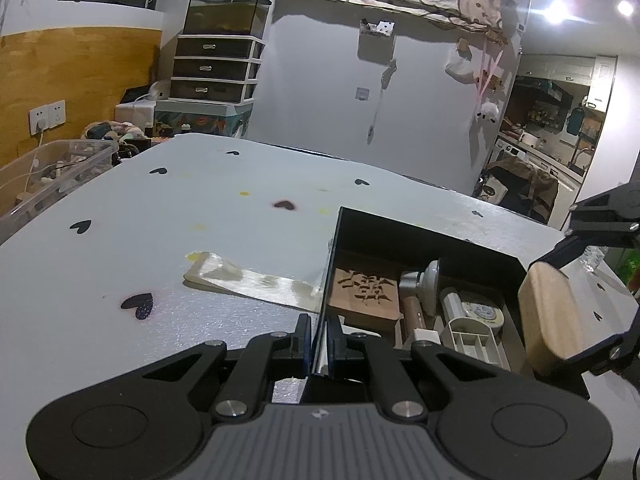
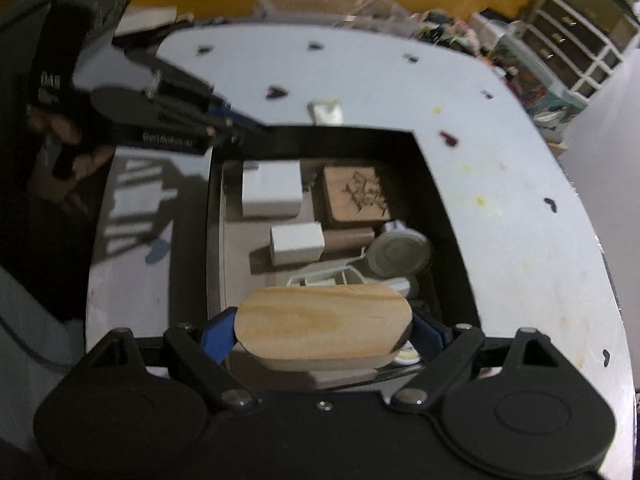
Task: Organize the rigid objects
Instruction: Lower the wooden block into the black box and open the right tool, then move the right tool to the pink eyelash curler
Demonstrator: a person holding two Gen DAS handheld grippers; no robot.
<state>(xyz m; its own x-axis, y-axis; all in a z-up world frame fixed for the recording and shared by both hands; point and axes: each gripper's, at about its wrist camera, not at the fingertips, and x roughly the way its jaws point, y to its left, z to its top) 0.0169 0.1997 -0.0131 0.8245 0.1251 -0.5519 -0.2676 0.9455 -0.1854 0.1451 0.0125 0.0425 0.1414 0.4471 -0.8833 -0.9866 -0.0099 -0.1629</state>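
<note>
Right gripper [image 2: 324,334] clenching oval wood block [image 2: 324,322] above black box [image 2: 448,208]; left gripper [image 1: 319,334] pinching box wall, steadying. Am lowering block into free gap beside engraved wood tile [image 2: 356,194], releasing only once seated.

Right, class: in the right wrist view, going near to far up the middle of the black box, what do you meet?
Oval wooden block held in the right gripper → small white box → larger white box → far wall of the black box.
</note>
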